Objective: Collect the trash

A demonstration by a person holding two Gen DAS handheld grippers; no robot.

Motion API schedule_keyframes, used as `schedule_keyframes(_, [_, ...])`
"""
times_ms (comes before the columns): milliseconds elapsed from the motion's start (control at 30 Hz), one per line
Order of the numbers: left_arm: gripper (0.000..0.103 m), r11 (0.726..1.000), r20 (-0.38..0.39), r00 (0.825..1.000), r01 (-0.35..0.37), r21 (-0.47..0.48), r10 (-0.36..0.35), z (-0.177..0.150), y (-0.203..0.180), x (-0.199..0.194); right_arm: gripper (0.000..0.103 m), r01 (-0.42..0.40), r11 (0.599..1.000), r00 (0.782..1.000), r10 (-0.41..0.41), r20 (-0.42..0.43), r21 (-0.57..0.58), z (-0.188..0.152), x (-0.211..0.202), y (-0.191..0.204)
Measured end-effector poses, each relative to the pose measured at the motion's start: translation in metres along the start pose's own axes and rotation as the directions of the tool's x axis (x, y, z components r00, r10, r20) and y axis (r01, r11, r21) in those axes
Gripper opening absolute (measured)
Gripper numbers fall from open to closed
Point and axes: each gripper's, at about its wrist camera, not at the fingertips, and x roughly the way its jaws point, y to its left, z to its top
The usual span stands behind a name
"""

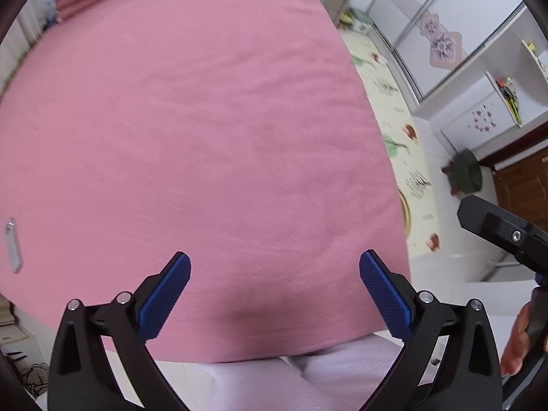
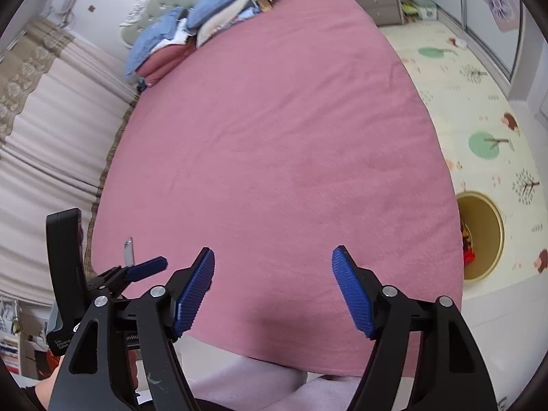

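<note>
The jaws of both grippers are standing wide apart and are holding nothing: the left gripper and the right gripper are both hanging over the near end of the bed, with only pink cover between their blue pads. The one piece of trash I can find is a small silvery strip, maybe a wrapper; it is lying flat on the cover near the bed's left edge, just beside the left gripper in the right wrist view. It is not picked up yet. On the floor at the right side of the bed a round yellow bin is standing, and some red and yellow things are already lying inside, so I judge that part of the collecting is done and this strip is left. Around the bed, pillows are piling at the headboard, a curtain is hanging at the left, and a patterned play mat is covering the floor beside a white wardrobe.
</note>
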Motion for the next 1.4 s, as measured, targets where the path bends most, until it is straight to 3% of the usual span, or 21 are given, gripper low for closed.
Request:
schedule_keyframes(233, [0.099, 0.994, 0.173, 0.979, -0.106, -0.017, 0.107, 0.000, 0.025, -0.076, 0.087, 0.015, 0.998, 0.994, -0.009, 0.109, -0.058, 0.004, -0.028, 0.049])
schedule_keyframes(433, [0.099, 0.992, 0.278, 0.952, -0.112, -0.065, 0.126, 0.006, 0.042, -0.125, 0.091, 0.059, 0.990, 0.979, -0.033, 0.203, -0.125, 0.000, -0.044, 0.081])
schedule_keyframes(633, [0.099, 0.982, 0.340, 0.923, -0.151, -0.111, 0.180, 0.006, 0.055, -0.149, 0.093, 0.077, 0.983, 0.968, -0.033, 0.250, -0.165, -0.002, -0.051, 0.095])
schedule_keyframes(1400, [0.099, 0.984, 0.362, 0.919, -0.113, -0.137, 0.155, 0.009, 0.054, -0.155, 0.094, 0.070, 0.986, 0.959, -0.024, 0.282, -0.154, 0.006, -0.053, 0.093])
